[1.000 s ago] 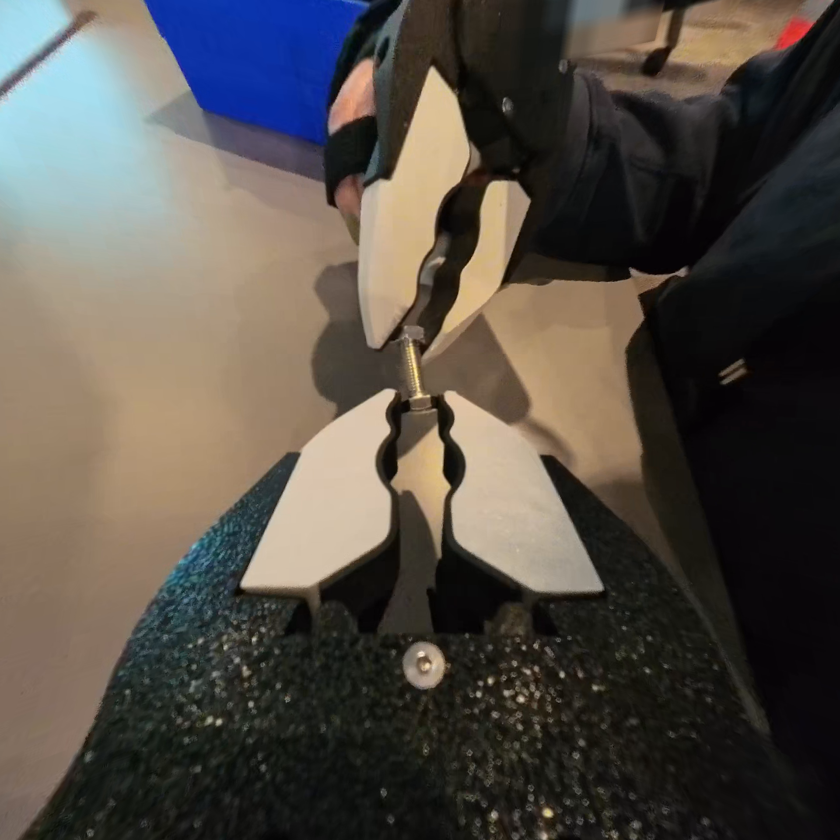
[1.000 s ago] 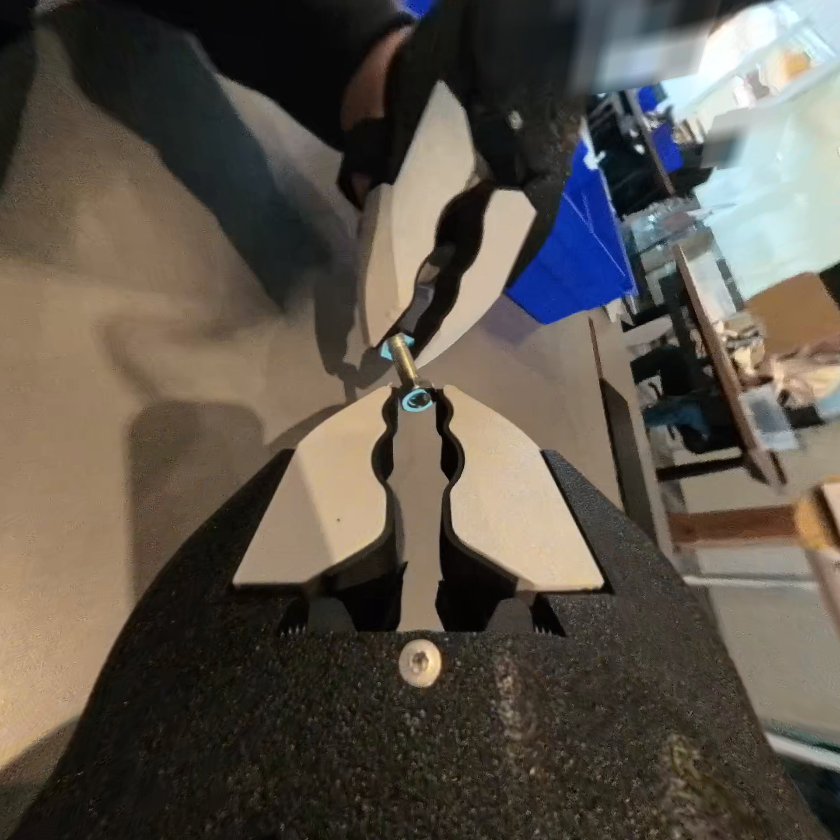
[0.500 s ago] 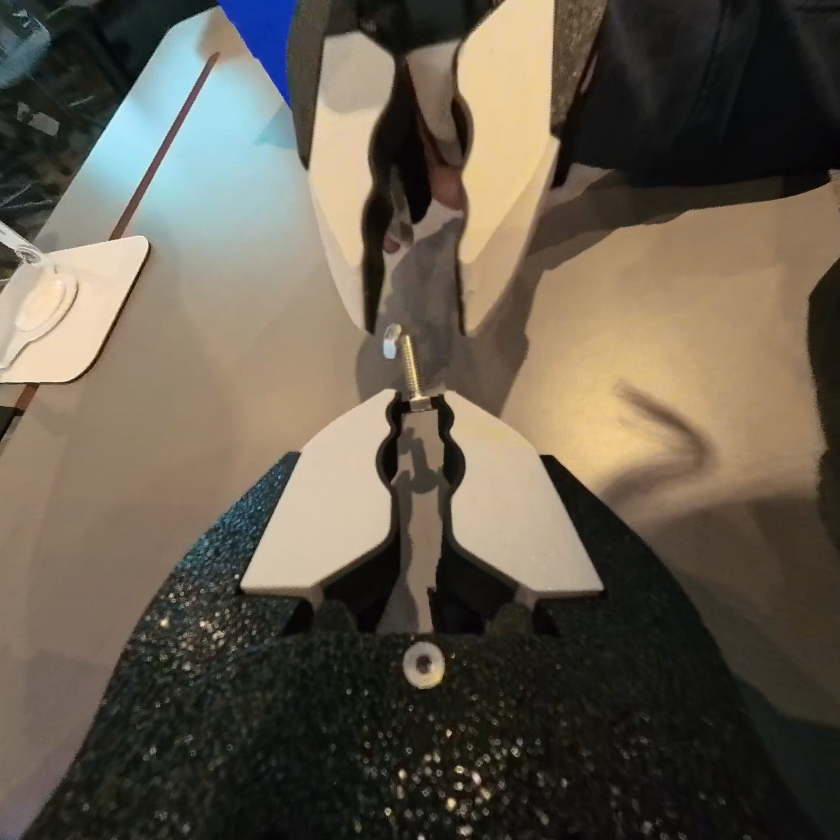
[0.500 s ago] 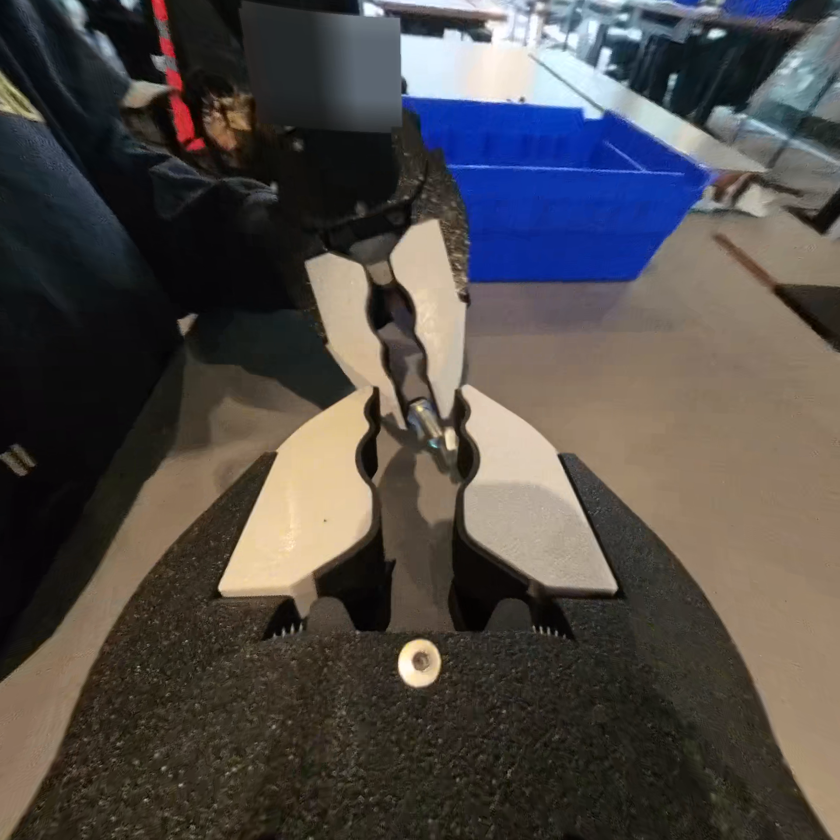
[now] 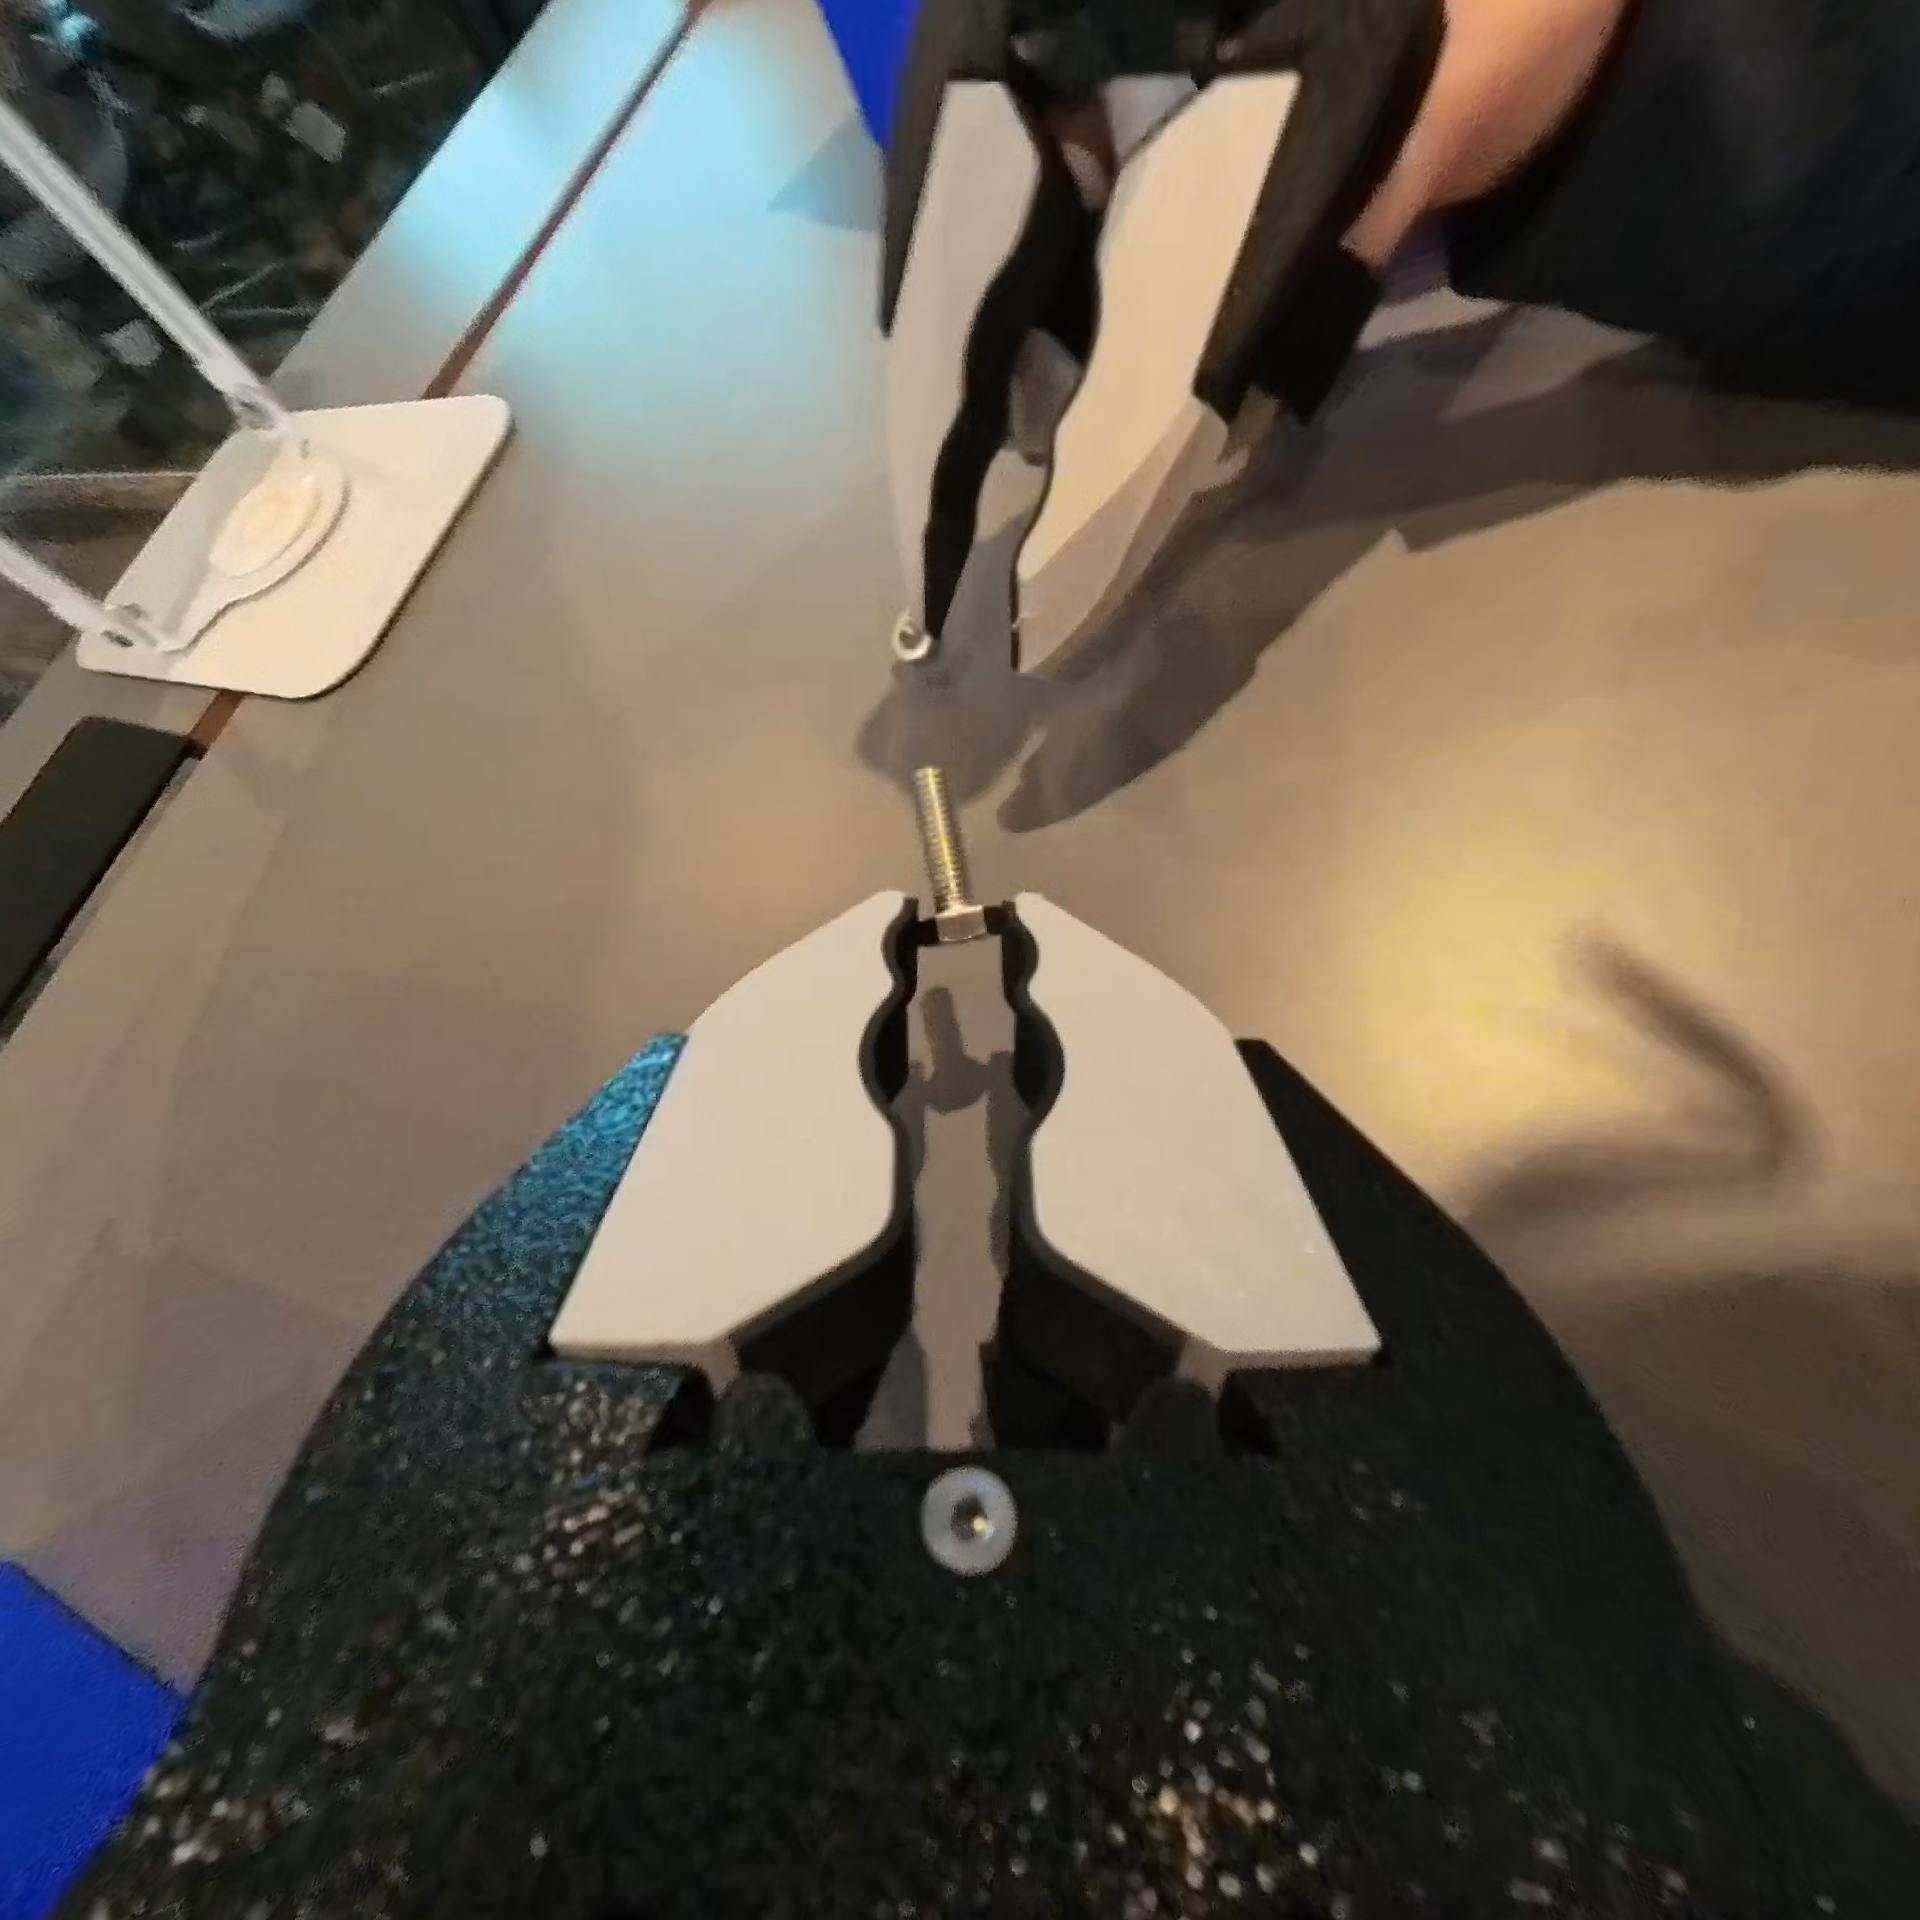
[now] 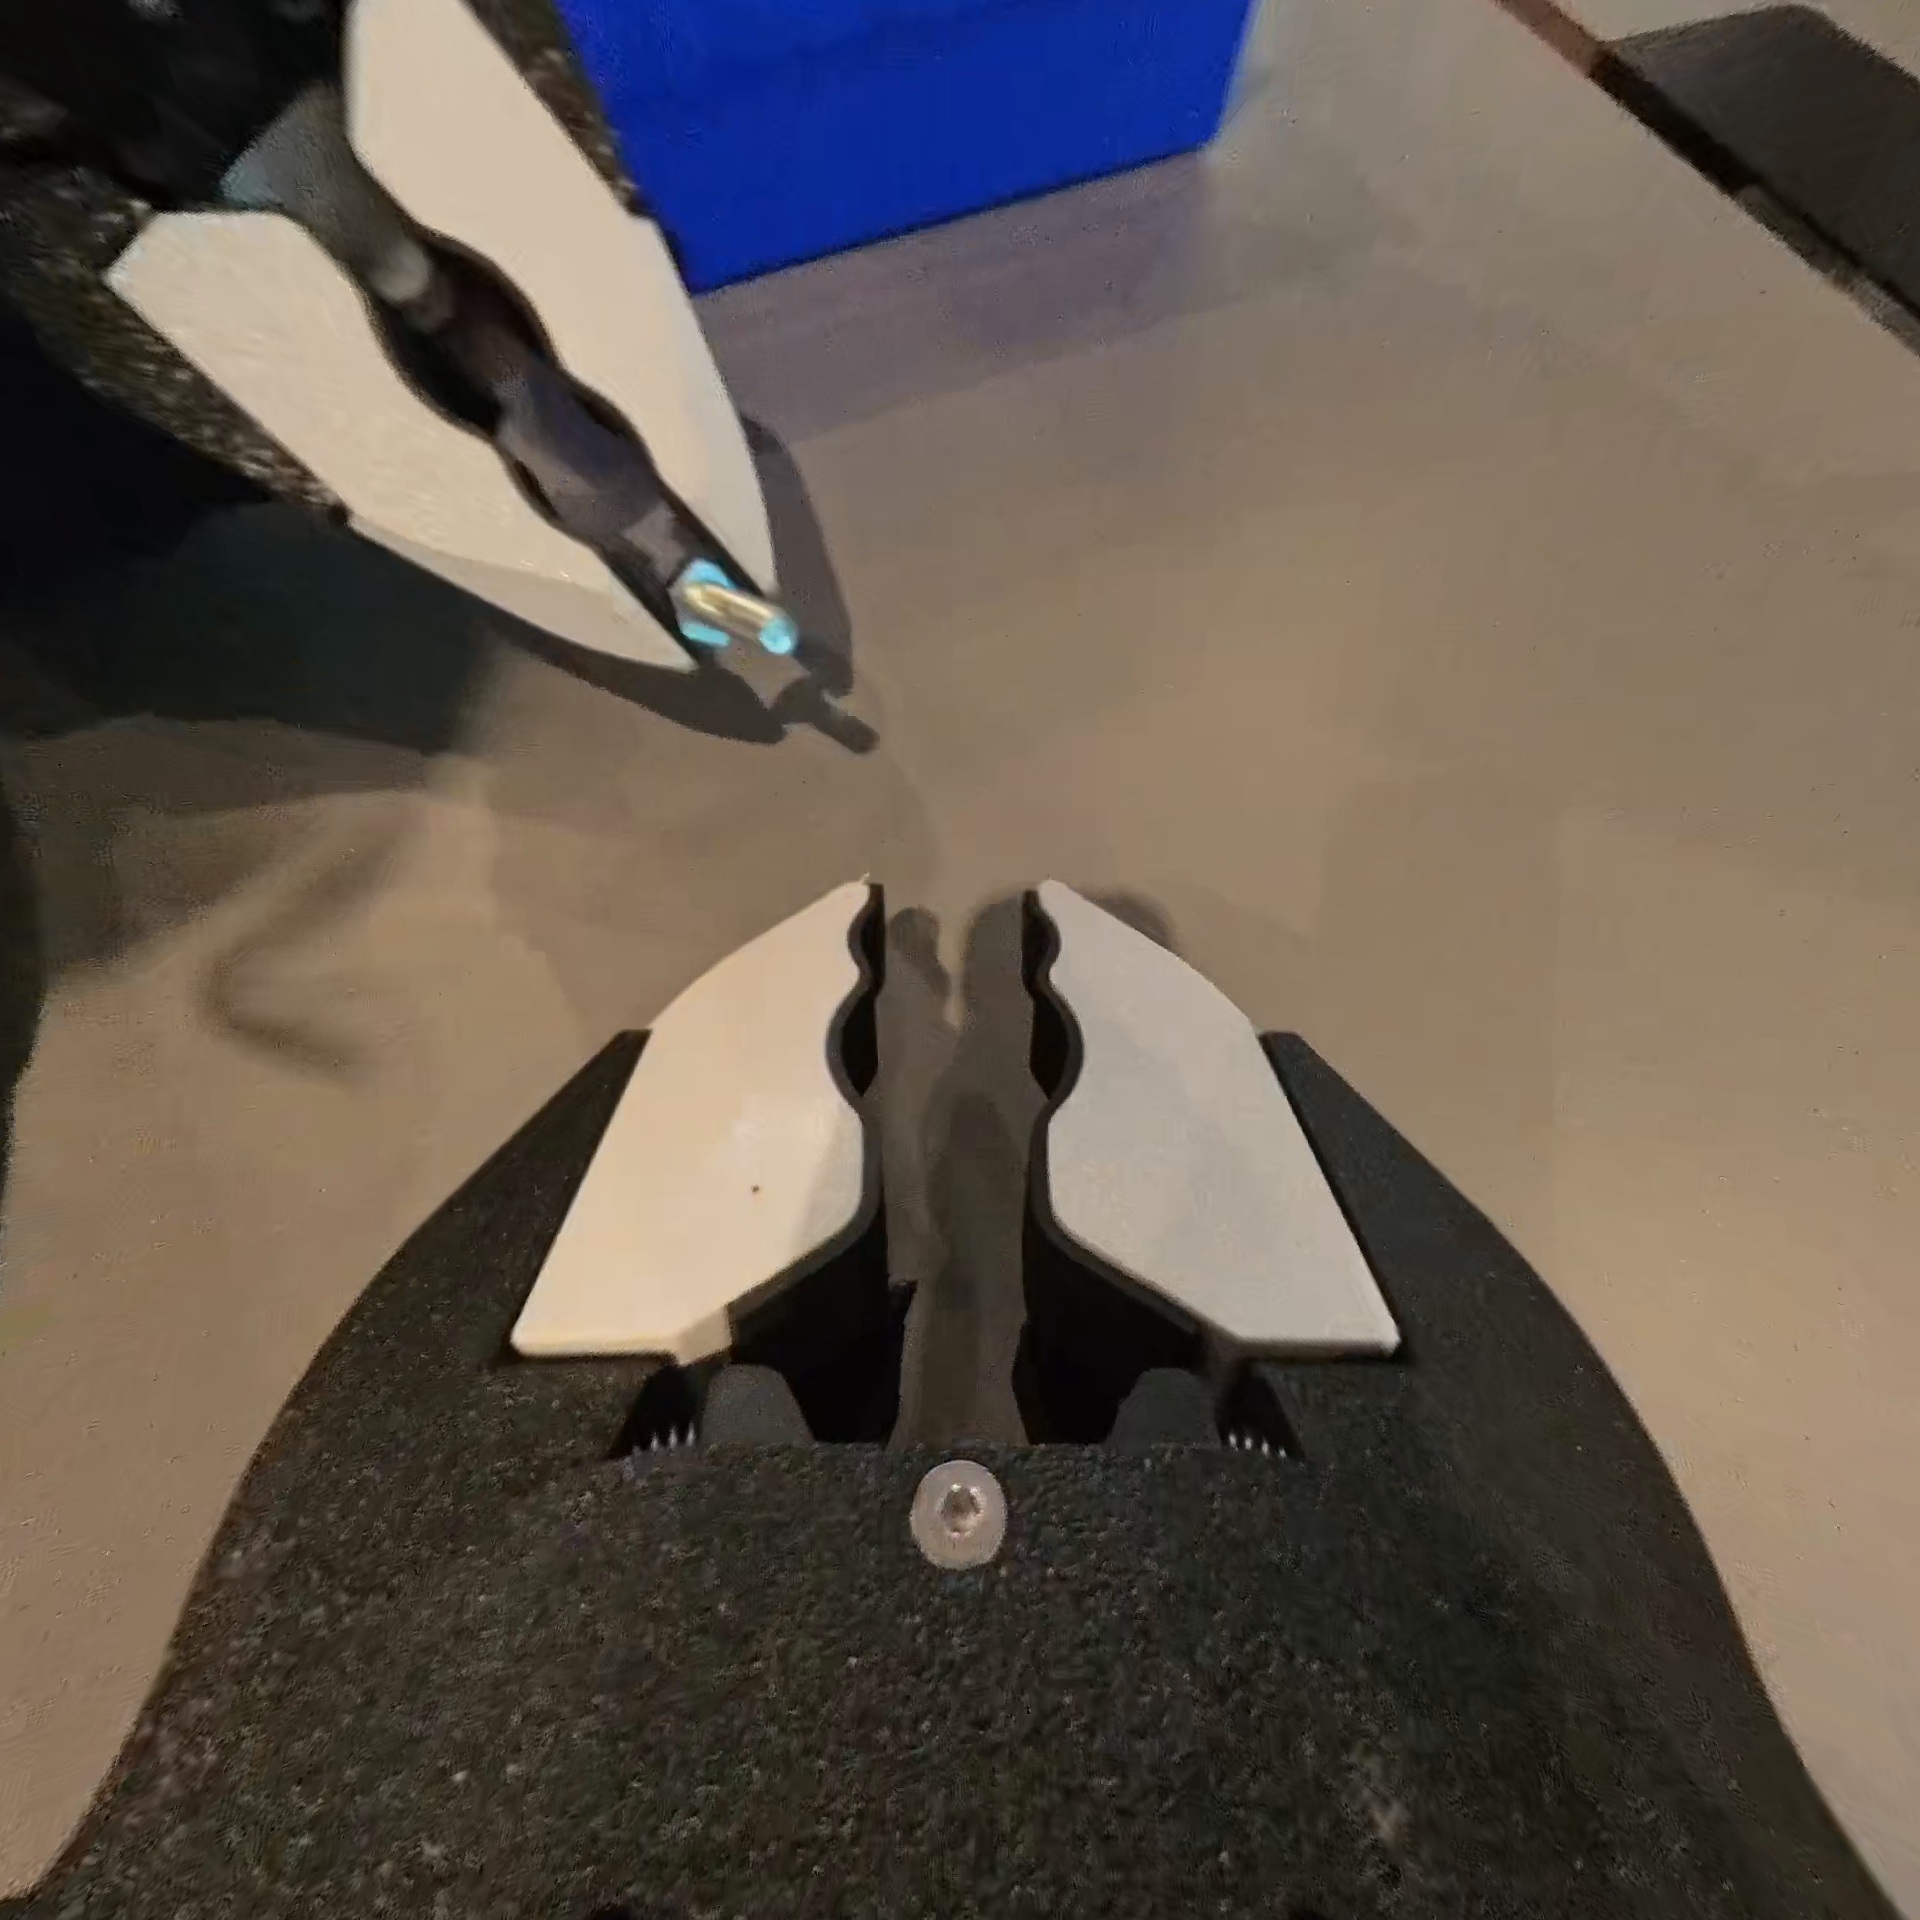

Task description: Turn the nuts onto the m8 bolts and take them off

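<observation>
Grey counter (image 5: pixel 1455 935) is stretching out wide and bare under both my grippers, and over it I am holding the bolt (image 5: pixel 942 847) by its hex head in my left gripper (image 5: pixel 961 914), the pads pinching the head and the bare threaded shank pointing away toward the far side. No nut is sitting on the thread now. The nut (image 5: pixel 914 646) is lying on the counter just beyond the bolt's tip, right at the tip of my right gripper (image 5: pixel 966 649), whose jaws are standing narrowly apart with nothing between them. So I am judging the take-off done for this bolt. Open room is lying to the right; a white card (image 5: pixel 301 551) is sitting at the left counter edge and a blue bin (image 6: pixel 914 114) at the far side.
</observation>
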### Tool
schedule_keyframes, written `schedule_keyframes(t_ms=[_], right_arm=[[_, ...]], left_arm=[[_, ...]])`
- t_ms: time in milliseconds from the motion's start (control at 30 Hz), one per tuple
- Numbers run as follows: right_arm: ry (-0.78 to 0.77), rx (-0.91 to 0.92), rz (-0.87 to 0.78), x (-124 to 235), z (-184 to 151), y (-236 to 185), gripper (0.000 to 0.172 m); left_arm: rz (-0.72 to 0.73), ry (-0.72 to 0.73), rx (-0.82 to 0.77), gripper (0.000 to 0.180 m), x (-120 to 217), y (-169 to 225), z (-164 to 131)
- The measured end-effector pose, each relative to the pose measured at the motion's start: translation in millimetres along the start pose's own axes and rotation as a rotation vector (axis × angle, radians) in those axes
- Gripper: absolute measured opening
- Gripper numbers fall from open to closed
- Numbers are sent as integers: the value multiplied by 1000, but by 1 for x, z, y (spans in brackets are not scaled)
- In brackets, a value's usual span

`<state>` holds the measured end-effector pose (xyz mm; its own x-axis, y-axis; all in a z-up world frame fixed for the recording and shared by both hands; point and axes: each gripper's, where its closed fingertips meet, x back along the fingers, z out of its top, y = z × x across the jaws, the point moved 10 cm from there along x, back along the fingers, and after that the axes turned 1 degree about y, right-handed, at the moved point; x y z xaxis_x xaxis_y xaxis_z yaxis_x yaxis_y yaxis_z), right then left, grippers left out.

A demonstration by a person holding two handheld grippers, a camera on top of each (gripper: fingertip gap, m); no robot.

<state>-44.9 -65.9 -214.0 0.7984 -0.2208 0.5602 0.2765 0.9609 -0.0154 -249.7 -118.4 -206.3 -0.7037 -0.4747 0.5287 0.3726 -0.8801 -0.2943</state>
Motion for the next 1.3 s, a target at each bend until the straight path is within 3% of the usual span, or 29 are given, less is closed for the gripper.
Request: schedule_keyframes(t_ms=[200,367,467,767,900,1000,1067,1200,1300], right_arm=[[21,-107,-221,15,-9,20,26],[81,-175,-384,23,-16,23,37],[18,-213,-435,21,-23,19,35],[-140,-318,-525,2,-27,31,31],[-147,-371,-473,-6,-27,38,30],[-157,-367,-459,-6,-27,39,14],[-168,-369,-462,-5,-27,39,14],[-75,-283,-487,24,3,8,14],[30,-170,-578,80,37,-33,14]], left_arm=[[125,172,94,15,-14,-11,5],[167,360,102,15,-37,-33,17],[176,438,134,15,-50,-43,18],[93,443,138,15,-48,-42,11],[66,450,150,15,-49,-42,11],[60,445,138,15,-49,-40,11],[59,443,130,15,-49,-39,12],[55,454,133,15,-47,-38,11],[30,467,147,15,-47,-37,11]])
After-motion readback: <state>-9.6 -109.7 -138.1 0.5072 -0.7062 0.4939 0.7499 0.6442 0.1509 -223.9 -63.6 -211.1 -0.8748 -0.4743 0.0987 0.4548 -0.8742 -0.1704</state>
